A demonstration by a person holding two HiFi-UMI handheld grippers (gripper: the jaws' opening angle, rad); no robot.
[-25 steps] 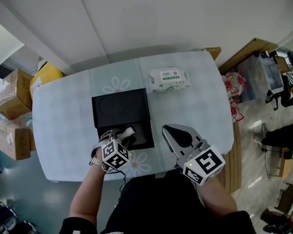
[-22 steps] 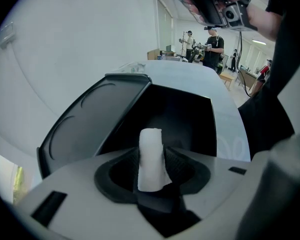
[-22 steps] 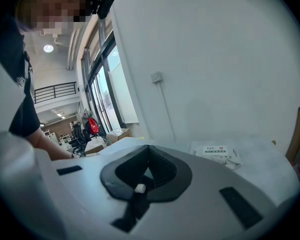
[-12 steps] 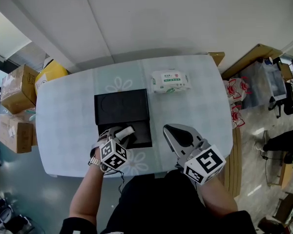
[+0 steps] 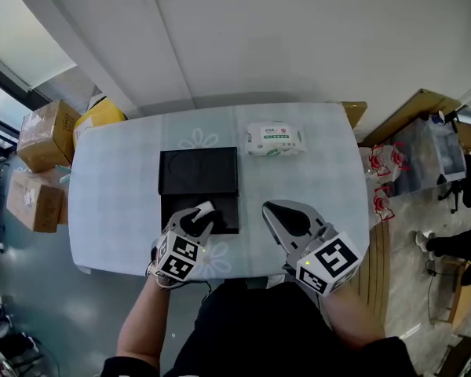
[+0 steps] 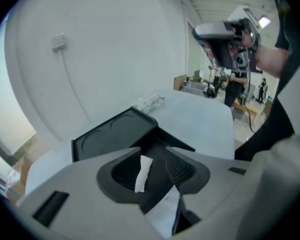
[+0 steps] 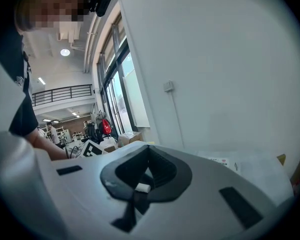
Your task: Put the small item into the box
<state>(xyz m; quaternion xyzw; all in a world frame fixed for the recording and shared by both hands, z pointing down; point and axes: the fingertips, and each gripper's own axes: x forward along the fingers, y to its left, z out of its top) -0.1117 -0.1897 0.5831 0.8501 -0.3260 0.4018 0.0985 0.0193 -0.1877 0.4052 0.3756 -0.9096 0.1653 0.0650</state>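
Gripper on my left [image 5: 202,214] is clamped on the small white item [image 6: 141,173], right over the open black box [image 5: 198,171] on the bench [image 5: 110,195]; my right gripper [image 5: 286,220] is closed too, just beside the box

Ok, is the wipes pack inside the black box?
No, the wipes pack lies on the table, apart from the black box.
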